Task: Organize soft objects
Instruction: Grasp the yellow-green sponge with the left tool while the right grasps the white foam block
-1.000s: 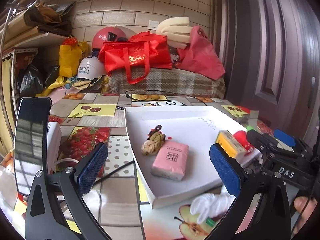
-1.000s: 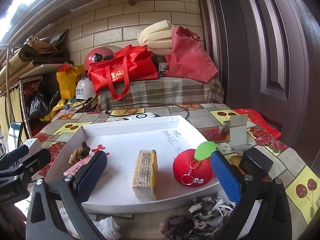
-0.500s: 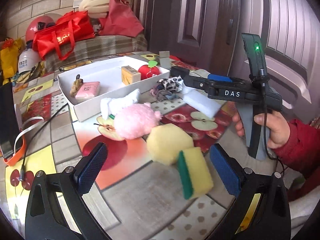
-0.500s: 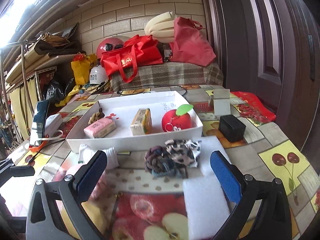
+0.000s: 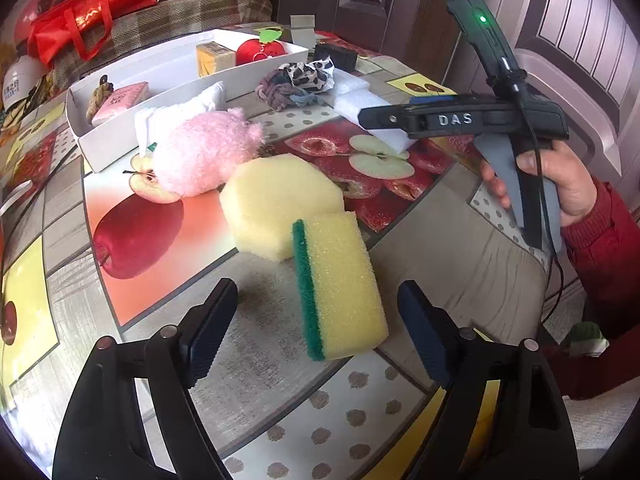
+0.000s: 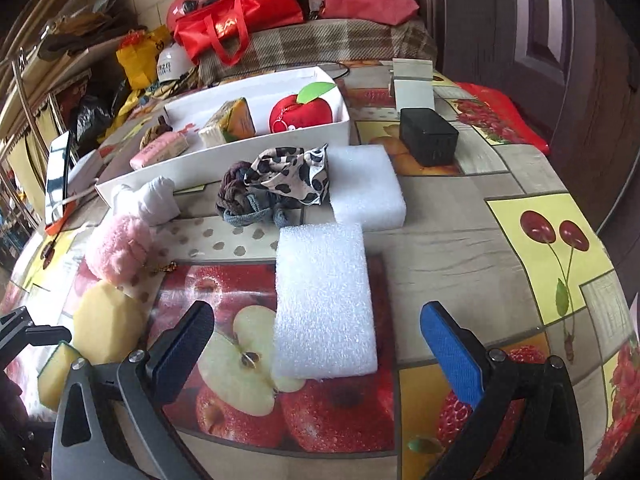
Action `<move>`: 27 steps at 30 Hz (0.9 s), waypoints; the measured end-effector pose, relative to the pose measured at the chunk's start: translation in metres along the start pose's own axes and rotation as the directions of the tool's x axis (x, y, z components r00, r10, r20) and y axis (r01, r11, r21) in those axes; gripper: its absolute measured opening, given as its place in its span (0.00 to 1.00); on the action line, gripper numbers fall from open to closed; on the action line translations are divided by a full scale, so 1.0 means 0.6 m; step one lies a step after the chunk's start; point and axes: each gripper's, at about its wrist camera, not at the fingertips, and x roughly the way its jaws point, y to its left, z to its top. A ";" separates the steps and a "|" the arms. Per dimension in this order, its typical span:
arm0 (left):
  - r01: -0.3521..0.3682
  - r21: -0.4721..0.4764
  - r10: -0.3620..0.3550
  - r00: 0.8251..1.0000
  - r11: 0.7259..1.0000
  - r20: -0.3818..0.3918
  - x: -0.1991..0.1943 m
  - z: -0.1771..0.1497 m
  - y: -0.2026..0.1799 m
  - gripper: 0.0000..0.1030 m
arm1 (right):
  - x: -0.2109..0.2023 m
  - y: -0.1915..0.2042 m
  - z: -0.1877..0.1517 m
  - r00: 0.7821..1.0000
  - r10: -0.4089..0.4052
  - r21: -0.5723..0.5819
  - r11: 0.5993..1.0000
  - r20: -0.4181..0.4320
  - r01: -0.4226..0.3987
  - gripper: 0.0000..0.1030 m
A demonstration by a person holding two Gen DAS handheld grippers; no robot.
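Both grippers dropped nearer; left gripper (image 5: pixel 316 334) closing around one sponge (image 5: pixel 338 282); right gripper (image 6: pixel 316 344) spread over two foam blocks (image 6: pixel 325 300).

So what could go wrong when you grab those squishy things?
The left hand-held gripper is closing around the yellow-and-green sponge, which leans on the yellow foam block. Lifting it may drag or tip that block.

The right hand-held gripper stands open around a white foam pad. A second white pad lies just behind it, so pushing forward could shove that one.

Foam squashes easily, so either piece might slip out.
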 end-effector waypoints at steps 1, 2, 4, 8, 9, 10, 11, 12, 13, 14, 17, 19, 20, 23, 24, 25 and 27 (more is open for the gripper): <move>-0.007 0.005 0.007 1.000 1.000 -0.004 0.002 0.000 -0.002 0.80 | 0.003 0.005 0.003 1.000 -0.029 -0.016 0.999 0.008 0.030 1.00; -0.011 0.005 0.011 1.000 1.000 -0.002 0.002 0.000 -0.003 0.80 | 0.009 0.009 0.005 0.999 -0.052 -0.025 0.998 0.003 0.052 1.00; -0.006 -0.007 0.006 1.000 1.000 0.002 0.000 -0.002 0.000 0.77 | 0.024 0.010 0.008 0.998 -0.061 -0.022 0.998 -0.031 0.061 1.00; -0.008 -0.017 0.008 1.000 1.000 -0.004 0.002 -0.001 0.008 0.62 | 0.038 0.008 0.008 0.994 -0.074 -0.017 0.997 -0.077 0.073 0.88; -0.023 -0.006 0.023 1.000 1.000 -0.004 0.003 0.000 0.005 0.46 | 0.036 0.008 0.009 0.995 -0.068 -0.020 0.998 -0.073 0.067 0.86; -0.037 -0.005 0.037 0.999 0.999 -0.002 0.001 -0.001 0.005 0.28 | 0.032 0.009 0.008 0.996 -0.062 -0.024 0.998 -0.066 0.060 0.75; -0.030 -0.007 0.030 1.000 1.000 0.000 0.000 -0.002 0.007 0.25 | 0.028 0.012 0.008 0.997 -0.059 -0.029 0.998 -0.055 0.057 0.69; -0.018 -0.006 0.018 1.000 1.000 0.001 -0.001 -0.003 0.008 0.25 | 0.024 0.013 0.008 0.998 -0.053 -0.034 0.998 -0.044 0.052 0.49; -0.012 -0.004 0.012 1.000 1.000 0.003 -0.003 -0.005 0.008 0.25 | 0.021 0.014 0.008 0.998 -0.047 -0.039 0.998 -0.036 0.046 0.48; -0.008 0.001 0.008 1.000 1.000 0.005 -0.006 -0.008 0.008 0.25 | 0.018 0.015 0.007 0.999 -0.037 -0.042 0.998 -0.030 0.036 0.48; -0.003 0.016 0.003 1.000 1.000 0.016 -0.016 -0.018 0.007 0.25 | -0.003 0.017 0.007 0.999 -0.008 -0.047 0.999 0.033 0.009 0.48; -0.004 0.015 0.003 0.999 1.000 0.048 -0.029 -0.022 0.011 0.25 | -0.023 0.020 0.004 0.996 0.002 -0.061 0.998 0.090 0.003 0.48; -0.009 0.010 0.008 0.997 1.000 0.076 -0.039 -0.022 0.015 0.25 | -0.034 0.022 0.002 0.992 0.002 -0.067 0.998 0.123 0.007 0.48; -0.078 -0.043 0.086 0.975 0.996 0.205 -0.077 -0.016 0.037 0.25 | -0.067 0.017 -0.002 0.972 -0.025 -0.040 0.999 0.235 0.035 0.48; -0.129 -0.073 0.144 0.956 0.989 0.257 -0.091 -0.013 0.049 0.25 | -0.076 0.010 -0.003 0.962 -0.033 -0.015 0.999 0.273 0.038 0.48; -0.189 -0.098 0.211 0.928 0.977 0.308 -0.103 -0.009 0.061 0.26 | -0.084 0.003 -0.004 0.951 -0.049 0.011 0.999 0.306 0.048 0.48; -0.326 -0.126 0.349 0.846 0.937 0.403 -0.117 -0.006 0.082 0.26 | -0.089 -0.011 -0.001 0.935 -0.085 0.058 0.996 0.344 0.069 0.48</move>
